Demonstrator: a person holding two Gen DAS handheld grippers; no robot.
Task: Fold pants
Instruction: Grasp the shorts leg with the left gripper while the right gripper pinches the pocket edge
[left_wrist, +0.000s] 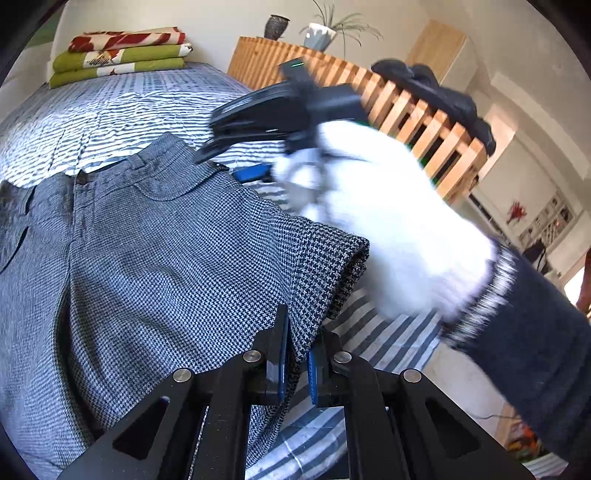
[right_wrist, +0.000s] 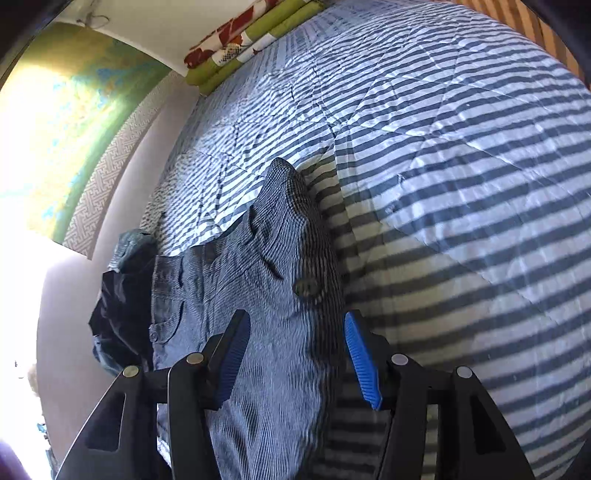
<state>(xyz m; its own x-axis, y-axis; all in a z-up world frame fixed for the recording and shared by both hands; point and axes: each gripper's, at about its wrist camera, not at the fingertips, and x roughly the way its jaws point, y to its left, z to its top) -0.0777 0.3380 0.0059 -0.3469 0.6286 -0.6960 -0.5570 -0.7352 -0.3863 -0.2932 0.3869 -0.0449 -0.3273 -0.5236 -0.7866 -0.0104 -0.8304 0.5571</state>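
Grey houndstooth pants (left_wrist: 147, 251) lie spread on the striped bed cover (left_wrist: 110, 114), waistband toward the far end. At the bottom of the left wrist view my left gripper (left_wrist: 297, 356) is shut on a folded edge of the pants, with the cloth pinched between its blue pads. A white-gloved hand (left_wrist: 388, 221) holds my right gripper (left_wrist: 227, 162) above the waistband's right corner, blurred. In the right wrist view the right gripper (right_wrist: 297, 360) stands open just over the pants (right_wrist: 266, 295), nothing between its blue pads (right_wrist: 360, 358).
Folded green and red blankets (left_wrist: 122, 53) are stacked at the head of the bed. A slatted wooden unit (left_wrist: 406, 107) stands on the right, with dark clothes (left_wrist: 436, 88) and plant pots on it. A dark garment (right_wrist: 118, 295) lies by the pants at the wall side.
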